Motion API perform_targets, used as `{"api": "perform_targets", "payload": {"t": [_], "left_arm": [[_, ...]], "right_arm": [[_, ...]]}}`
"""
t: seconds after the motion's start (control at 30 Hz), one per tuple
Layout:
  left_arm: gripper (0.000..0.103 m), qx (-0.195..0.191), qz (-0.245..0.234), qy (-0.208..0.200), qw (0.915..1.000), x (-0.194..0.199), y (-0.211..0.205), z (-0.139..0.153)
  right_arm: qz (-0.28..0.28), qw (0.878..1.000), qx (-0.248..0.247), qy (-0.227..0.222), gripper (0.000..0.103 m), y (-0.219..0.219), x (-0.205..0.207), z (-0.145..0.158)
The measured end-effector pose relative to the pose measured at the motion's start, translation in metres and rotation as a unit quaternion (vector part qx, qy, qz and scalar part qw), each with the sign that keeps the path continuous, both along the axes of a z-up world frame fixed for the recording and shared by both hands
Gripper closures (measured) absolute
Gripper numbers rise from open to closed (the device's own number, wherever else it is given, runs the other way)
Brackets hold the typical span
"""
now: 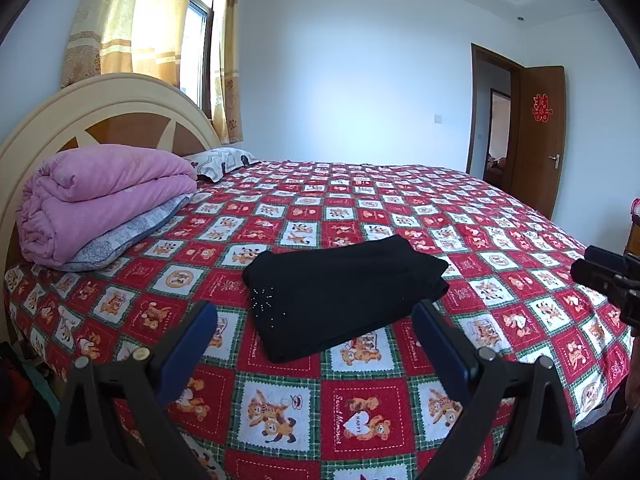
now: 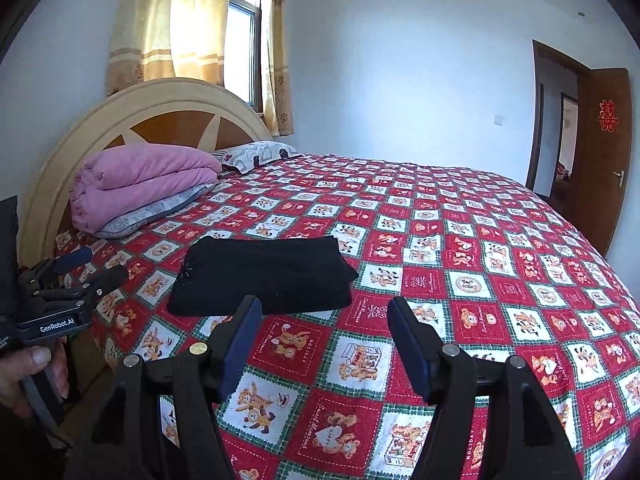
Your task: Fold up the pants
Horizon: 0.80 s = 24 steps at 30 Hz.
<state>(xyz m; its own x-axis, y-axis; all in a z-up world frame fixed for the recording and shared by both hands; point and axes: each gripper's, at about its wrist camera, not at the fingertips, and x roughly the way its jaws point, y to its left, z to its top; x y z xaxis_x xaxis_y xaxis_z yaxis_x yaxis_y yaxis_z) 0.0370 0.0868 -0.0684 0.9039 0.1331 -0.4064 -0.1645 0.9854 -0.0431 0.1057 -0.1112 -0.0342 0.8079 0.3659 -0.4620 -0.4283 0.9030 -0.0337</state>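
Blending into black: pants (image 1: 344,292) folds.

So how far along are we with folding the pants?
Mostly done, by the look of it: the black pants lie on the bedspread as a compact folded stack. Nothing is in hand; the left tongs and right tongs are both open and clear of the cloth. At most a little straightening is left.

Sunlit window (image 2: 244,36) behind yellow curtains (image 1: 156,20). Pale walls (image 1: 352,72), arched headboard (image 2: 168,108). Brown door (image 1: 540,136) stands open.
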Motion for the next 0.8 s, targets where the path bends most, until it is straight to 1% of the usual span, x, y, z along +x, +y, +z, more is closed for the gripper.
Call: {"api": "perform_targets", "payload": {"t": [0.27,0.37,0.63,0.8], "left_arm": [[0.003,0.001,-0.001,0.001,1.0000,0.0001,-0.0007,-0.0008],[0.000,0.001,0.000,0.001,1.0000,0.0001,-0.0003,-0.0009],[0.000,0.005,-0.004,0.004,1.0000,-0.0002,0.0012,-0.0019],[0.000,0.012,-0.002,-0.008,0.9999,-0.0029,-0.0007,0.0031]], "right_arm": [[-0.003,1.000,0.000,-0.001,0.036,0.0004,-0.0007,0.0005],[-0.003,1.000,-0.001,-0.002,0.036,0.0006,-0.0013,0.0008],[-0.005,1.000,-0.003,-0.006,0.036,-0.0007,-0.0013,0.0020],[-0.006,1.000,-0.001,-0.009,0.036,-0.0021,-0.0018,0.0030]]}}
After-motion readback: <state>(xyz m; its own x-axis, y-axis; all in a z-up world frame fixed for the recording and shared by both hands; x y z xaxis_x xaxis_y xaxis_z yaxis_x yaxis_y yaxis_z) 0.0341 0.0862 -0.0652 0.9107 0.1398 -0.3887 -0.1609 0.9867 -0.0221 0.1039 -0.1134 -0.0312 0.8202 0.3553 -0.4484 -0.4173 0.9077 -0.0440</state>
